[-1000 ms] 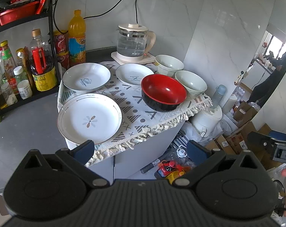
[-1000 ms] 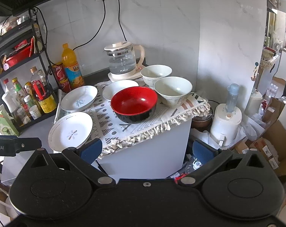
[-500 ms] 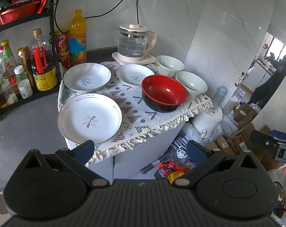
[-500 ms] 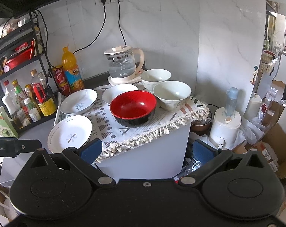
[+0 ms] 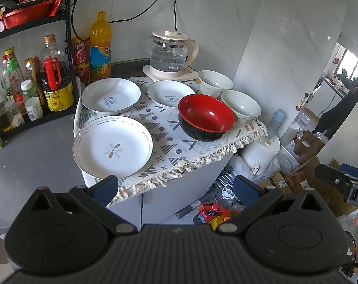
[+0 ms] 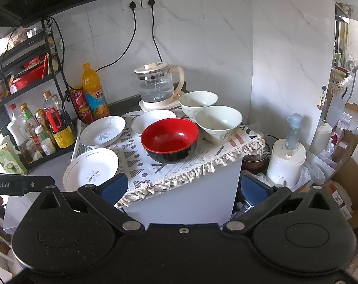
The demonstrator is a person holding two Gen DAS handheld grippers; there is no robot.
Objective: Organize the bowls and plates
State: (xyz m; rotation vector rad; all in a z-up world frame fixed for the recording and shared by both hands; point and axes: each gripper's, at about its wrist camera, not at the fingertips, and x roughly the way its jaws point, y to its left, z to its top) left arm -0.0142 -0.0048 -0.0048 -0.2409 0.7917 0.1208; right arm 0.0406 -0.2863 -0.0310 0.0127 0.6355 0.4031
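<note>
Left gripper [image 5: 176, 185]: bottom centre of its frame, fingers spread wide and holding nothing, held back from the table; I take it as waiting to pick a first dish.
Right gripper [image 6: 182, 187]: bottom centre of its frame, likewise spread wide and empty, short of the cloth edge; its body also shows at the lower right edge of the left view.
Flower plate [image 5: 112, 148]: centre left in the left view, nearest the left gripper, flat on the cloth with its rim near the fringe; probably the easiest base for a plate stack.
Logo plate [image 5: 110, 98]: above the flower plate, just beside the bottles, lying apart from the others.
Small plate [image 5: 171, 96]: upper centre, between the logo plate and the bowls, just in front of the kettle base.
Red bowl [image 6: 170, 140]: centre of the right view, upright, largest of the bowls, so likely the one the others would nest in.
Front white bowl [image 6: 218, 124]: right of the red bowl, close to it; whether they touch I cannot tell.
Back white bowl [image 6: 198, 102]: behind that one, beside the kettle [image 6: 158, 86].
Cloth [image 5: 179, 151]: covers the table top, fringe hanging over the near edge; a snag risk for low fingers.
Progress: nothing stacked yet, every dish lies single.
</note>
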